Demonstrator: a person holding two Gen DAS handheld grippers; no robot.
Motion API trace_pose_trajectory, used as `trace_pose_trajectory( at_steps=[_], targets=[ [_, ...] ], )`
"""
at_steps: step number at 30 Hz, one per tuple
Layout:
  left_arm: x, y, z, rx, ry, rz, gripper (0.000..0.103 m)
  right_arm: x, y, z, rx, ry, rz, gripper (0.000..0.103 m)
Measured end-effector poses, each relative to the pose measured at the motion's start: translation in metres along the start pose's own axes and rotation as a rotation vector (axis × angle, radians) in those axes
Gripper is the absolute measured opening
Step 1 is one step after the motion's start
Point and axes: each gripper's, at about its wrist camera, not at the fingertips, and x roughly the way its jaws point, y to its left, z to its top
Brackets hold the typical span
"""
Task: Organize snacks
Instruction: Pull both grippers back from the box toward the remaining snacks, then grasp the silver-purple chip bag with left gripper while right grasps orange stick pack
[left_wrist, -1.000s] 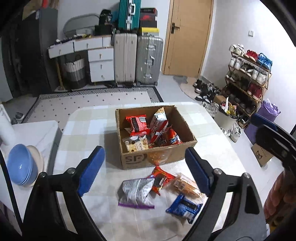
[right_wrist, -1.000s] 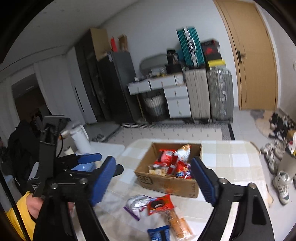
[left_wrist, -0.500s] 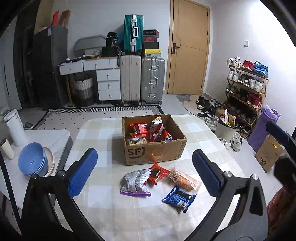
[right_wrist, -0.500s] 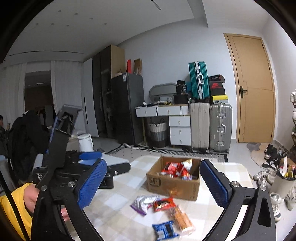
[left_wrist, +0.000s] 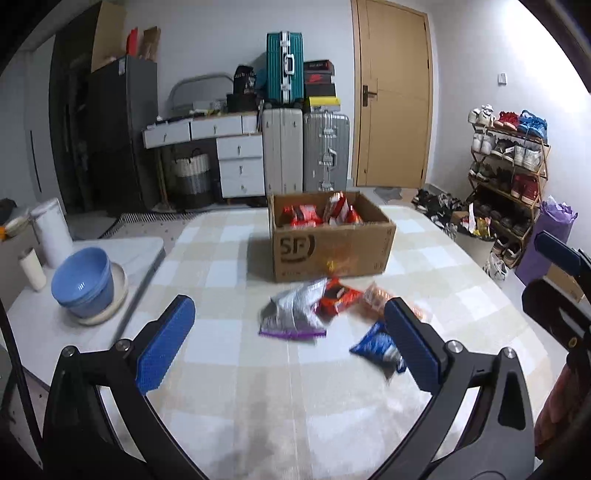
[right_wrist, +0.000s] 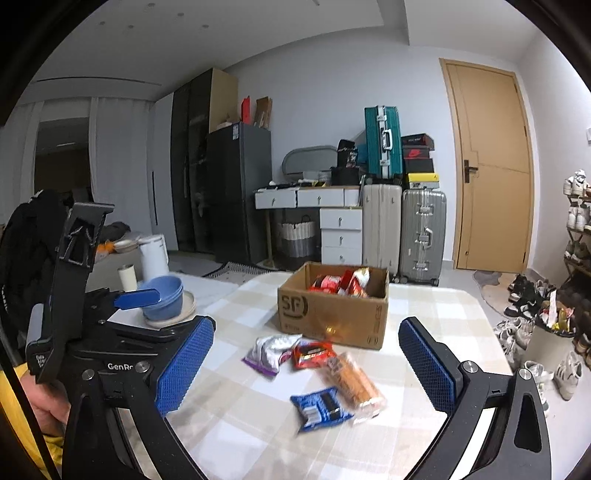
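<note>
1. Both grippers stand wide with nothing between the jaws: left gripper (left_wrist: 288, 343) and right gripper (right_wrist: 306, 358) hang over the near end of the table, short of the snacks. Jaws have just been opening, nothing between them; probably readying for a pick.
2. Table with pale checked cloth (left_wrist: 229, 258) carries everything; low white side table (left_wrist: 110, 251) sits to its left.
3. Brown cardboard box marked SF (left_wrist: 332, 251) sits mid-table, open top, red and white packets already inside (left_wrist: 317, 216). Judged: this is the collecting bin, so part of the job looks done.
4. Stack of blue bowls (left_wrist: 83, 284) on a pale plate sits on the side table, well apart from the snacks; not part of the task as far as I can tell.
5. Four loose packs lie on the cloth just in front of the box, close together, within reach of either hand:
   - silver foil bag with purple edge (right_wrist: 269, 349), leftmost.
   - long clear pack of orange biscuits (right_wrist: 354, 380), touching the blue pack.
   - red wrapped snack (right_wrist: 312, 352), beside the foil bag.
   - blue cookie pack (right_wrist: 319, 406), nearest the grippers; in the left wrist view the left gripper's right finger partly covers it.
6. Judged: these four remain to go in the box.
</note>
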Motion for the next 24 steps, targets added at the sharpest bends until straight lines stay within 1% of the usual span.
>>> trace_pose_trajectory(
  at_steps=[3, 5, 10, 13, 20, 24],
  targets=[
    [0.012, 0.003, -0.009, -0.015, 0.047, -0.008, 0.102, 0.008, -0.003, -0.005, 0.017, 0.028, -0.008, 0.102],
    [0.021, 0.005, -0.010, -0.028, 0.072, -0.015, 0.102, 0.014, -0.007, -0.007, 0.048, 0.041, 0.007, 0.102],
    [0.044, 0.003, -0.010, -0.012, 0.124, -0.005, 0.102, 0.026, -0.013, -0.013, 0.064, 0.076, 0.006, 0.102],
    [0.061, 0.007, -0.012, -0.040, 0.165, -0.016, 0.102, 0.033, -0.018, -0.017, 0.084, 0.090, 0.017, 0.102],
    [0.108, 0.019, -0.010, -0.076, 0.239, -0.014, 0.102, 0.059, -0.036, -0.031, 0.139, 0.153, 0.006, 0.102],
    [0.144, 0.022, -0.005, -0.069, 0.273, -0.016, 0.102, 0.074, -0.045, -0.042, 0.179, 0.192, 0.009, 0.102]
  ],
)
